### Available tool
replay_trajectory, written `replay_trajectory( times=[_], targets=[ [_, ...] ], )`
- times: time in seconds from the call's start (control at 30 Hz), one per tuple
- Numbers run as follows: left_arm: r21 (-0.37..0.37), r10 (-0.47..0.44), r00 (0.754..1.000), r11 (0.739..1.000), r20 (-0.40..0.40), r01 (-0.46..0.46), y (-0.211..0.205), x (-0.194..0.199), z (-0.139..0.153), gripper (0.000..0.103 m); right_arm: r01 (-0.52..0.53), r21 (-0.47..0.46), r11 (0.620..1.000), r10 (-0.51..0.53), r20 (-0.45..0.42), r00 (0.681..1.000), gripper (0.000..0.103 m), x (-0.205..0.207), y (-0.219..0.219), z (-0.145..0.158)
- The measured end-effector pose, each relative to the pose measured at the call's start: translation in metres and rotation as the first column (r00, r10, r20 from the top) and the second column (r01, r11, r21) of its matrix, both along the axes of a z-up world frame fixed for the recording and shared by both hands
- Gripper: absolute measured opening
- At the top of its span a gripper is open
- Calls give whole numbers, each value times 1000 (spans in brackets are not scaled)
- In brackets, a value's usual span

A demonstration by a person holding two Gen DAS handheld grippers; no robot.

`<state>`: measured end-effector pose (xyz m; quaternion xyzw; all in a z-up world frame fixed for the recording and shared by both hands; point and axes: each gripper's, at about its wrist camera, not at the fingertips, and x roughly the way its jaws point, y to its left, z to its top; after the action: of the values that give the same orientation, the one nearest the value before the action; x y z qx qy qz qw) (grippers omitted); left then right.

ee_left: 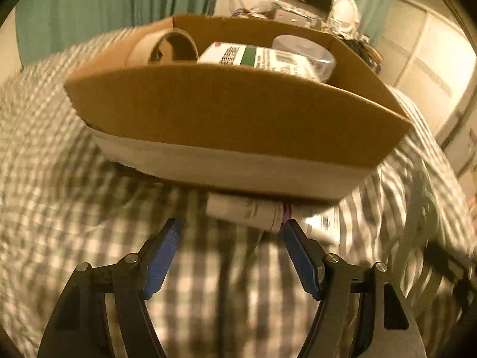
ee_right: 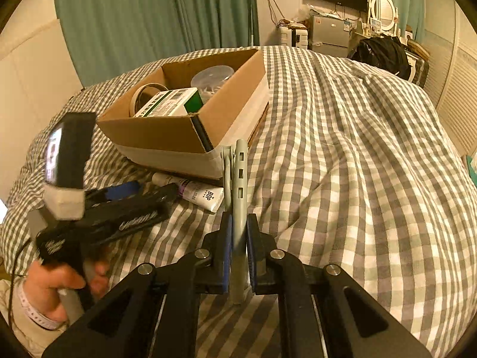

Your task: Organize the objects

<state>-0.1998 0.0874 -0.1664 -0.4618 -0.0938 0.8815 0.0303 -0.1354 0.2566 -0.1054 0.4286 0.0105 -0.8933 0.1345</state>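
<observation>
Gripping grey clip (ee_right: pixel 239 185), right tongs (ee_right: pixel 238 249) closed; left tongs (ee_left: pixel 231 229) wide, empty.

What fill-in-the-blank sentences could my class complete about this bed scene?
1. The cardboard box sits on a ____ bedspread.
2. The right hand-held gripper is shut on a grey ____.
3. The left hand-held gripper is ____.
4. The white tube lies ____ the box.

Missing words: checked; clip; open; beside

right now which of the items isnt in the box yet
The white BOP tube, lying on the checked bedcover against the cardboard box; tape roll, green-white carton and clear tub are already inside.
</observation>
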Motion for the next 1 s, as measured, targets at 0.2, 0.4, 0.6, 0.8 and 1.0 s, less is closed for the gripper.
replay_trajectory(
  times=[0.2,0.4,0.6,0.8,1.0],
  targets=[
    [54,110,994,992,11,-110,5,-20,-15,81,3,-34,999,-2,16,1000,9,-4,7,-7],
    [47,125,992,991,30,-126,13,-25,-31,92,8,-30,1000,-7,17,1000,9,-4,6,-7],
    [91,-12,999,996,45,8,2,-8,-25,70,18,-5,1000,-18,-3,1000,9,0,4,-3],
    [256,-54,993,966,105,25,-42,9,-13,39,22,20,1000,-21,-29,999,9,9,-4,5],
    [86,-210,974,975,89,203,-24,41,6,32,28,40,999,-26,-49,998,9,16,-7,15]
  ],
)
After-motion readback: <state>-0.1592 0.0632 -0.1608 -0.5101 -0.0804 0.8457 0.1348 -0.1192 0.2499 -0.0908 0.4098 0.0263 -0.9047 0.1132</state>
